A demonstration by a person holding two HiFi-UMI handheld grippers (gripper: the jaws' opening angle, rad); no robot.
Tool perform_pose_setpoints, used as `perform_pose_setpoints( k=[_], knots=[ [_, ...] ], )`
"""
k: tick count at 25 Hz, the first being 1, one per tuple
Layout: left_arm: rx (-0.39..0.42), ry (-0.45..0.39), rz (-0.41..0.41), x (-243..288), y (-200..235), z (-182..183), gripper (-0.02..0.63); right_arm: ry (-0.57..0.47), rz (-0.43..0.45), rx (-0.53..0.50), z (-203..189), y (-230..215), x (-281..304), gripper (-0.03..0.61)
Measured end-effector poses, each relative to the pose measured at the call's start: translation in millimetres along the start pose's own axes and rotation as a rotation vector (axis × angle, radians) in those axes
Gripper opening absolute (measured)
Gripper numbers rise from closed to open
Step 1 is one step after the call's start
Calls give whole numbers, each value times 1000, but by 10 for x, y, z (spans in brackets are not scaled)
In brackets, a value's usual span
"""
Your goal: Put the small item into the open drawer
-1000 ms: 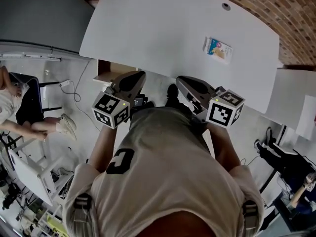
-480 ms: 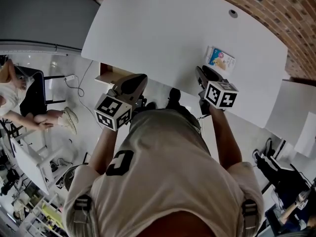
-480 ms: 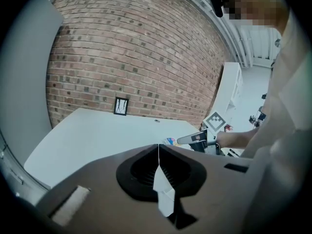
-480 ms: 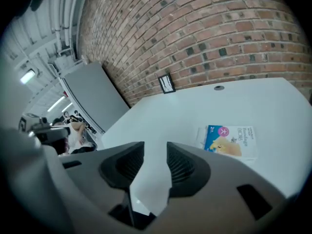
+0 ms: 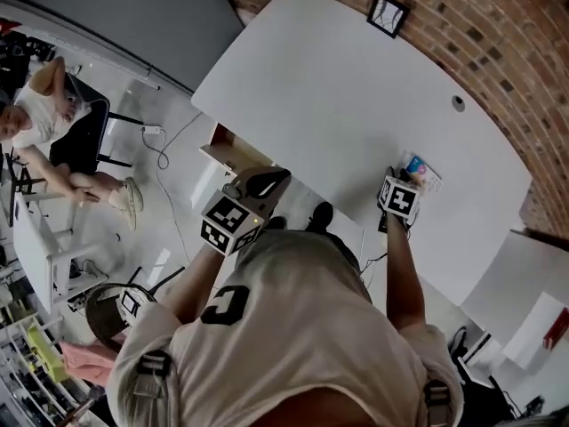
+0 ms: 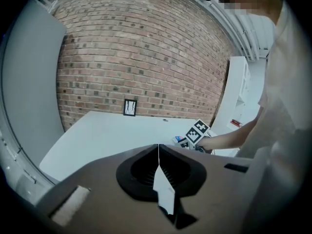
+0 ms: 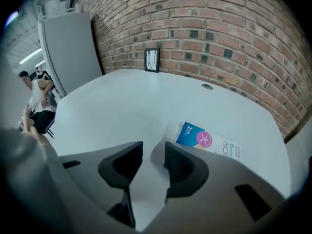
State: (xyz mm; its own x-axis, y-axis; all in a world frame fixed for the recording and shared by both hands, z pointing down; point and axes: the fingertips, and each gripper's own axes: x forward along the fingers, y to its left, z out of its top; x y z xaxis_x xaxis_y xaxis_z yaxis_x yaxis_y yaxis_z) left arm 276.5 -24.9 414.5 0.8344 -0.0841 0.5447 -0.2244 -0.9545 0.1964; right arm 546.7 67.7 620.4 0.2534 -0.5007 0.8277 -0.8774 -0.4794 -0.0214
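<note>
The small item is a flat white and blue packet [image 5: 421, 173] lying near the right front of the white table [image 5: 338, 105]. My right gripper [image 5: 402, 181] points down at the table just short of it. Its jaws have just been opening and stand open [image 7: 153, 152], with only bare table between them. The packet [image 7: 209, 141] lies just beyond the right jaw. My left gripper [image 5: 280, 174] hangs shut off the table's front edge, beside the open wooden drawer [image 5: 233, 148]. The left gripper view shows its jaws [image 6: 158, 147] closed together, empty, and the packet [image 6: 179, 140] far off.
A small framed picture [image 5: 388, 13] leans against the brick wall [image 7: 219, 28] at the table's back. A cable hole [image 5: 458, 103] sits behind the packet. A person [image 5: 53, 123] sits at the far left, and white furniture [image 5: 524, 301] stands to the right.
My right gripper has swung forward and down from in front of my chest to the table beside the packet, and its jaws have opened. The left gripper has stayed near the drawer.
</note>
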Motion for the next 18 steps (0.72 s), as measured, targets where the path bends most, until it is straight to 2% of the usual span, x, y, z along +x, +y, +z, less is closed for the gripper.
perform_pose_setpoints(
  k=[3, 5, 7, 10, 12, 16, 18],
  knots=[
    [-21, 2, 18, -62, 52, -52, 6, 31, -60, -61, -65, -89, 18, 130],
    [-23, -34, 27, -154, 95, -34, 6, 62, -111, -103, -141, -126, -35, 127],
    [-26, -68, 35, -278, 159, -16, 6, 62, -149, -154, -143, -120, -49, 89],
    [-30, -97, 85, -505, 412, -25, 6, 9, -142, -231, 129, 121, 112, 61],
    [-36, -108, 116, -578, 519, -46, 6, 8, -135, -250, 234, 222, 169, 20],
    [-66, -77, 61, -532, 279, -238, 6, 69, -175, -231, -247, -44, -120, 9],
    [-65, -70, 51, -532, 242, -276, 6, 60, -172, -219, -307, -75, -198, 6]
  ],
)
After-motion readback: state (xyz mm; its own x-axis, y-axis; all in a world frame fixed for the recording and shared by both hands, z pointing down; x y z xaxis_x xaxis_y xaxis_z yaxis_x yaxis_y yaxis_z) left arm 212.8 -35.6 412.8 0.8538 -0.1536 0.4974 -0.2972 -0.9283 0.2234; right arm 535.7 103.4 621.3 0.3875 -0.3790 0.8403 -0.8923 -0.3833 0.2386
